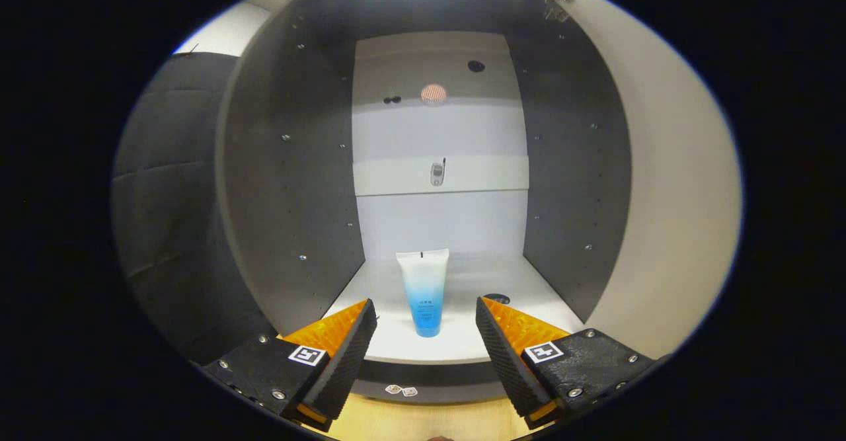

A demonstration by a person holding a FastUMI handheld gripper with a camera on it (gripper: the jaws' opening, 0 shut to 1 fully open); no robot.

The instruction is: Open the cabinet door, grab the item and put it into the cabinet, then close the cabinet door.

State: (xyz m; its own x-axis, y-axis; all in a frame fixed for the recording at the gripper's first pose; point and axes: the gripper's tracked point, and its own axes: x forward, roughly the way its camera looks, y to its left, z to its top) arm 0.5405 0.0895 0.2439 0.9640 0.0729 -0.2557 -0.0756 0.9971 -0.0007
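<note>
Blue-and-white squeeze tube standing cap-down on the pale floor of the open grey cabinet, just ahead of the fingers and centred on the gap; black-and-orange two-finger gripper spread wide, gripping nothing, level at the cabinet mouth; white door swung open at right.

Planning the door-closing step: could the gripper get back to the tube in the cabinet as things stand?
Probably yes: the gripper is open, the tube stands just beyond its fingertips, and the cabinet door is open.
</note>
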